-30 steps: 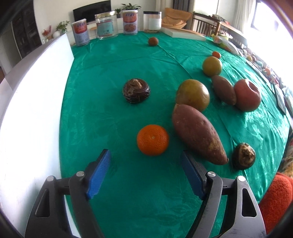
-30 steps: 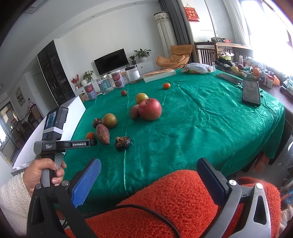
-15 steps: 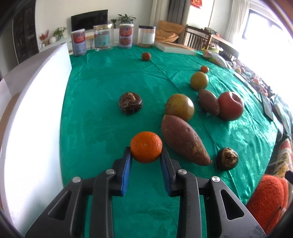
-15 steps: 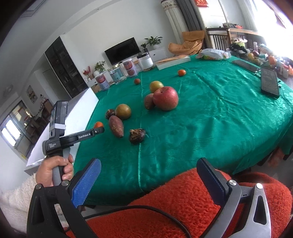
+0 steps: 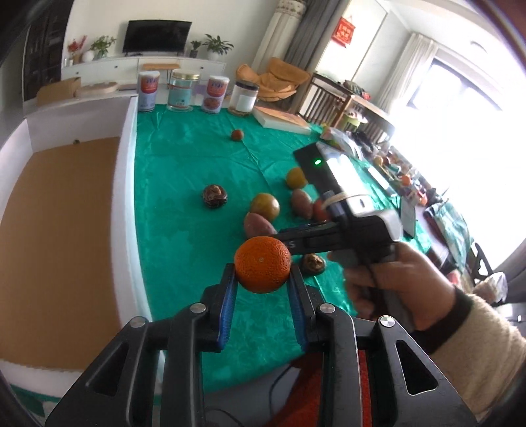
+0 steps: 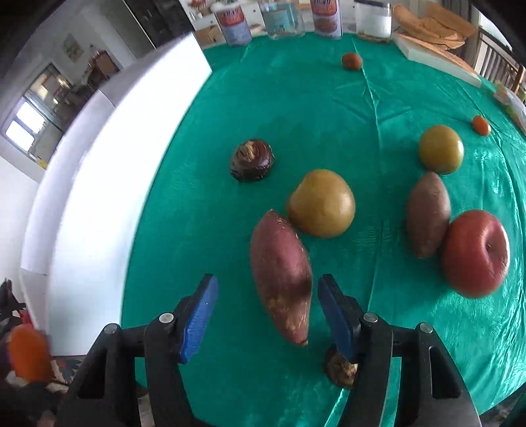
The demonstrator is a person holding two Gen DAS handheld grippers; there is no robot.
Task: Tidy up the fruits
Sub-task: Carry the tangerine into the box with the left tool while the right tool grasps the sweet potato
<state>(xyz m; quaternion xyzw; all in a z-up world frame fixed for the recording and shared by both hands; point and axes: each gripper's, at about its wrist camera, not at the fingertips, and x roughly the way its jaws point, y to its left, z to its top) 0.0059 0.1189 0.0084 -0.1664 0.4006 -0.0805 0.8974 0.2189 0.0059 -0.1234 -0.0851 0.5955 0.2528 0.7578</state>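
Surface: green tablecloth (image 6: pixel 296 108) covering the table, white box (image 5: pixel 130 184) lying along its edge.
Left gripper (image 5: pixel 263 292): clamping the orange (image 5: pixel 263 264), lifting it clear of the cloth.
Right gripper (image 6: pixel 266 310): tilting steeply down, jaws just closing but apart, straddling the sweet potato (image 6: pixel 281 272) without touching.
Right hand (image 5: pixel 388 282): gripping its handle.

Worktop (image 6: pixel 296 98) under a green cloth, fruit scattered on it.
A long sweet potato (image 6: pixel 281 276) touches a yellow pear (image 6: pixel 322 203); an apple (image 6: pixel 475 253) lies toward the right edge; four jars (image 6: pixel 322 14) line the far edge.
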